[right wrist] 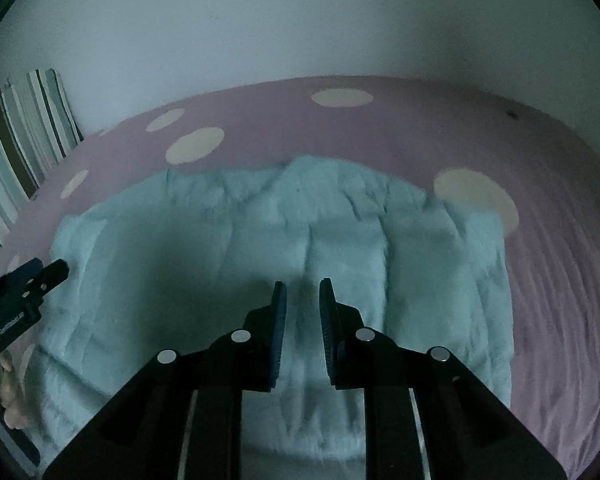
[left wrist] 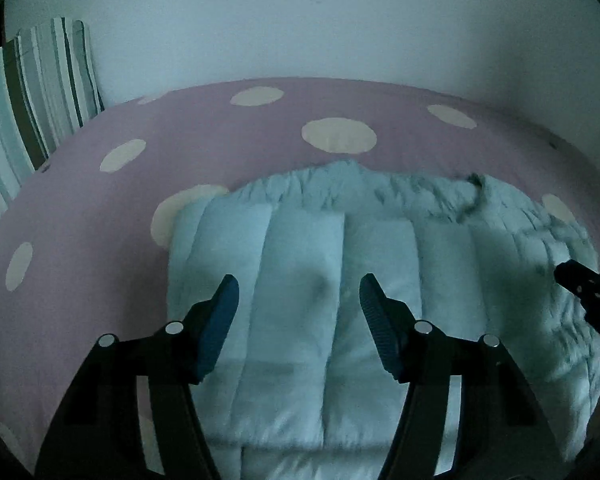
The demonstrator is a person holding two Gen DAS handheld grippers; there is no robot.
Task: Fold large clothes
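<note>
A pale blue quilted garment (left wrist: pixel 340 248) lies spread flat on a pink bedsheet (left wrist: pixel 100 208) with cream dots. In the left wrist view my left gripper (left wrist: pixel 298 280) hangs over the garment's left half, jaws wide and nothing between them. The right gripper's black tip (left wrist: pixel 580 284) shows at the right edge over the same garment. In the right wrist view the garment (right wrist: pixel 340 224) fills the middle. My right gripper (right wrist: pixel 302 283) hovers above it with a narrow gap between the pads and no cloth in it. The left gripper (right wrist: pixel 40 276) pokes in from the left edge.
A striped pillow (left wrist: pixel 32 100) leans against the pale wall (left wrist: pixel 300 20) at the bed's far left, and the pillow (right wrist: pixel 20 140) shows in the right wrist view too. Bare sheet (right wrist: pixel 560 280) lies to the right of the garment. A person's fingers (right wrist: pixel 12 392) show at the lower left.
</note>
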